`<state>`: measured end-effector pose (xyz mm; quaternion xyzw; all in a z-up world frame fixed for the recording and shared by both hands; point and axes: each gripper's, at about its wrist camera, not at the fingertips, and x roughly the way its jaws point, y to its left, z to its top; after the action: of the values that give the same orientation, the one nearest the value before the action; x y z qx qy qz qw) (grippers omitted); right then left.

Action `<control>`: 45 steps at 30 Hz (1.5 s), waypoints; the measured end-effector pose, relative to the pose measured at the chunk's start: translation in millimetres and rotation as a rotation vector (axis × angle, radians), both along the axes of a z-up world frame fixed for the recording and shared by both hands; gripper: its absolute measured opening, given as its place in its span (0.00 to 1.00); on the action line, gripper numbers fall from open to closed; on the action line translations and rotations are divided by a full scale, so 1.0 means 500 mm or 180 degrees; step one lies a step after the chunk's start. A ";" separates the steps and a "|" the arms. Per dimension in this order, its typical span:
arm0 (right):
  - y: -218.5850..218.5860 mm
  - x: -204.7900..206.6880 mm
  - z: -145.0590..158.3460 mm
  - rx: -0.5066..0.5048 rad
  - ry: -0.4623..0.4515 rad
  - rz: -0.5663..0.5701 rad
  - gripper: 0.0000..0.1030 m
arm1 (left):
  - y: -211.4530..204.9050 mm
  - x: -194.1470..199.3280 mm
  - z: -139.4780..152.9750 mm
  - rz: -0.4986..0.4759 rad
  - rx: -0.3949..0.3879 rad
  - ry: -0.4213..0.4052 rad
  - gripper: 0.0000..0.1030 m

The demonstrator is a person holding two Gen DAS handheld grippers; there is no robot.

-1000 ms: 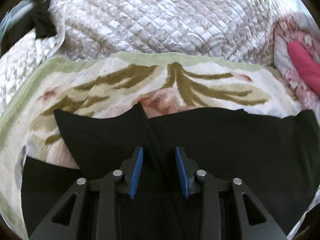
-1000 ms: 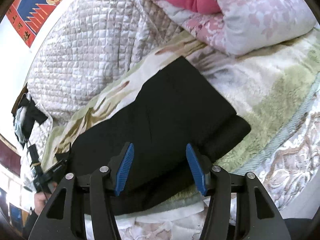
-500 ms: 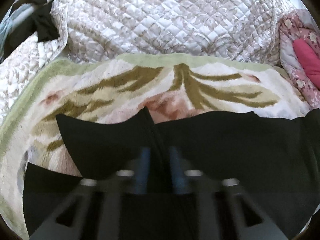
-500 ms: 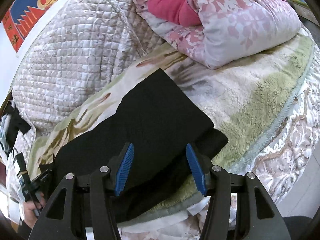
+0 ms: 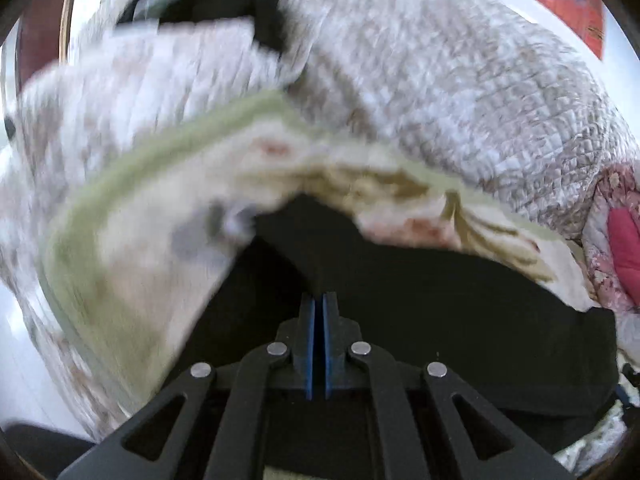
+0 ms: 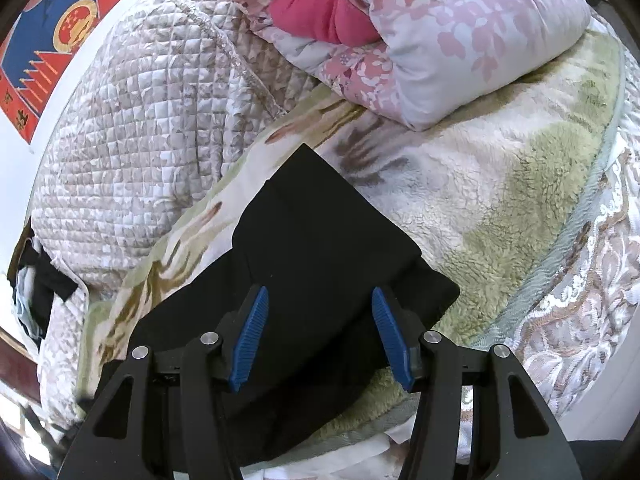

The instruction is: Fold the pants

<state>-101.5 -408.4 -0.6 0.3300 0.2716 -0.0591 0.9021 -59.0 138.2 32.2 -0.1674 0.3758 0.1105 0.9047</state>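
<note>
The black pants (image 6: 320, 240) lie folded lengthwise on a fleece blanket (image 6: 500, 200) on the bed. In the left wrist view the pants (image 5: 440, 300) spread dark below and to the right, with one flap raised to a peak ahead of the fingers. My left gripper (image 5: 319, 300) is shut with its blue pads pressed on a fold of the black cloth. My right gripper (image 6: 320, 304) is open and empty, hovering above the leg end of the pants, its blue pads apart.
A quilted beige cover (image 6: 140, 140) rises behind the blanket. A folded pink floral duvet (image 6: 440, 32) sits at the bed's far right, also in the left wrist view (image 5: 616, 240). A red and blue poster (image 6: 52, 32) hangs on the wall. The left wrist view is motion-blurred.
My left gripper has shut on the pants and swung left and up, lifting the cloth. My right gripper has pulled back a little and stays open.
</note>
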 end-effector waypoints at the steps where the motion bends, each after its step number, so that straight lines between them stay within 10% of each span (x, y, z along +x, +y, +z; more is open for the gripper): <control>1: 0.000 -0.002 0.000 0.0011 -0.0009 0.0000 0.51 | 0.007 -0.004 -0.013 0.0034 -0.0123 0.0048 0.05; 8: -0.005 -0.011 0.001 0.0079 -0.0039 -0.0005 0.49 | 0.036 -0.001 -0.053 0.0062 -0.0690 0.0095 0.17; 16: -0.007 -0.008 0.003 0.0072 -0.0039 -0.0022 0.48 | 0.017 0.036 -0.044 0.0024 -0.0317 0.0056 0.27; 20: -0.014 0.002 0.007 -0.0032 0.0032 -0.0100 0.22 | 0.016 0.056 -0.057 0.0057 -0.0220 0.0177 0.05; 24: -0.032 -0.002 0.001 0.0070 0.0014 -0.0116 0.03 | 0.023 0.050 -0.050 0.0057 -0.0283 0.0150 0.04; 29: -0.028 -0.005 0.006 0.0193 0.0038 -0.0014 0.01 | 0.017 0.029 -0.007 -0.0029 -0.0244 -0.0069 0.04; 33: -0.018 -0.015 -0.007 0.0315 0.0159 0.0005 0.29 | 0.020 0.025 0.004 -0.0075 -0.0314 -0.0095 0.04; 45: -0.029 0.015 -0.004 0.0339 -0.0041 0.0016 0.56 | 0.023 0.041 0.037 -0.0201 -0.0415 -0.0223 0.04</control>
<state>-93.8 -422.7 -2.4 0.3773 0.2694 -0.0401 0.8852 -38.7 149.5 50.9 -0.2177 0.3554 0.0514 0.9075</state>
